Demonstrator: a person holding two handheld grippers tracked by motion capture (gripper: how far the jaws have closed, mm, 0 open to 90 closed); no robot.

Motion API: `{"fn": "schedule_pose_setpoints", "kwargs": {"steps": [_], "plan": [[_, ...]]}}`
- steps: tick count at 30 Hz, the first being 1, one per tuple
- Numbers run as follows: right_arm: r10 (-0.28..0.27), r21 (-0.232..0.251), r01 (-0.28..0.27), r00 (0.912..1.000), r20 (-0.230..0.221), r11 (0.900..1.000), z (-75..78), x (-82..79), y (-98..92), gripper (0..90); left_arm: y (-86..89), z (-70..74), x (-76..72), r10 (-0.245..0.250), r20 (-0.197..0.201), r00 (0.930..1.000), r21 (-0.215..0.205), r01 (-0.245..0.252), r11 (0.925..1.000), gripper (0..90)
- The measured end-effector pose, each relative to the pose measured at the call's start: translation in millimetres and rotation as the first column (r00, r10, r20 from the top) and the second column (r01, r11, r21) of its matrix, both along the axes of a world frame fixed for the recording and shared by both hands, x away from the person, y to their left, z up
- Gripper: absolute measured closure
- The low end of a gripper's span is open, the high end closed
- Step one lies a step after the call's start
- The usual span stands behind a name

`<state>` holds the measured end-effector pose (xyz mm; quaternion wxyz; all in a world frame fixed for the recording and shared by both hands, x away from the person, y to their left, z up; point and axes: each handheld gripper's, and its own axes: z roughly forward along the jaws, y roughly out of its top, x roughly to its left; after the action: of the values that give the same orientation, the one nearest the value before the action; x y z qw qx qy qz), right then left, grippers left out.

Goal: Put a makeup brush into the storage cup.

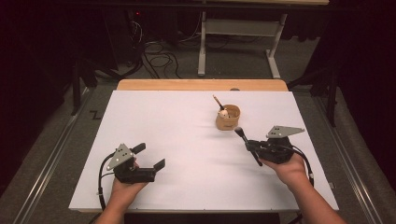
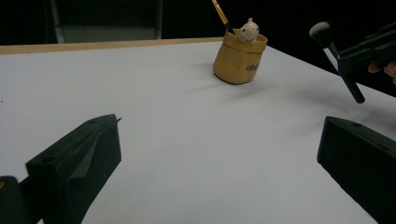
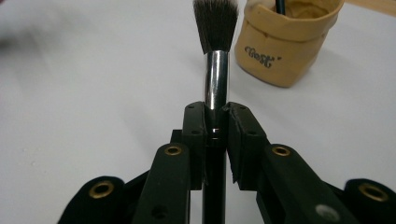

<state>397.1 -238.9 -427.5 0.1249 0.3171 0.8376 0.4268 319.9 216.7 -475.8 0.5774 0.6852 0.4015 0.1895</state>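
A dark room surrounds the white worktop (image 1: 187,140). At the left, the left tool (image 1: 152,158) rests with jaws wide apart and nothing between them. At the right, the right tool (image 1: 250,144) is clamped on a brush (image 1: 247,145), bristles up, long axis running from five to eleven o'clock. The cup (image 1: 228,118), already holding another brush (image 1: 218,102), stands at about eleven o'clock from the right tool, the nearer one. Bare worktop lies between them, and its edges are well off.

brush (image 3: 216,56) | black handle, chrome ferrule | bristles toward tan pot (image 3: 286,44) (clamped)
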Motion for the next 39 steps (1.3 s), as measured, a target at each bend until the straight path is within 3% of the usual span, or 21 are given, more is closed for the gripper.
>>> {"fn": "schedule_pose_setpoints", "kwargs": {"steps": [4, 10, 15, 21, 29, 33, 36, 39], "plan": [[0.008, 0.064, -0.011, 0.9992, 0.040, 0.998, -0.3, -5.6, -2.2, 79.7, 0.1, 0.4, 0.3, 0.000, 0.001, 1.0000, -0.002, 0.000, 1.0000, 0.5], [0.000, 0.186, -0.020, 0.9943, 0.106, 0.982, -3.7, -15.9, -5.1, 79.7, 0.2, 0.4, -0.1, -0.002, 0.006, 1.0000, -0.003, 0.002, 1.0000, 0.6], [-0.051, 0.240, 0.008, 0.9840, 0.171, 0.971, -9.5, -26.3, -7.0, 79.6, -0.4, 0.1, -0.3, 0.003, 0.013, 0.9999, 0.005, -0.003, 1.0000, 0.5], [-0.098, 0.298, 0.031, 0.9728, 0.210, 0.954, -17.6, -36.4, -15.3, 79.7, -2.3, 0.0, -0.6, 0.005, 0.019, 0.9998, 0.009, -0.005, 0.9999, 0.6], [-0.094, 0.325, 0.014, 0.9682, 0.232, 0.946, -21.4, -39.6, -19.8, 79.6, -5.6, 0.4, -0.1, -0.010, 0.009, 0.9999, 0.003, 0.010, 0.9999, 0.8], [-0.079, 0.327, -0.001, 0.9697, 0.231, 0.945, -20.5, -41.2, -15.8, 79.7, -10.5, 3.9, 0.0, -0.020, 0.010, 0.9997, -0.007, 0.020, 0.9998, 2.1], [-0.065, 0.328, -0.019, 0.9684, 0.241, 0.944, -18.1, -41.9, -10.9, 79.6, -14.0, 8.6, -0.1, -0.032, 0.004, 0.9995, -0.040, 0.032, 0.9987, 3.8], [-0.054, 0.338, -0.035, 0.9669, 0.249, 0.940, -14.5, -41.4, -4.0, 79.6, -20.0, 14.1, 1.8, -0.042, 0.005, 0.9991, -0.034, 0.042, 0.9985, 6.6]]}}
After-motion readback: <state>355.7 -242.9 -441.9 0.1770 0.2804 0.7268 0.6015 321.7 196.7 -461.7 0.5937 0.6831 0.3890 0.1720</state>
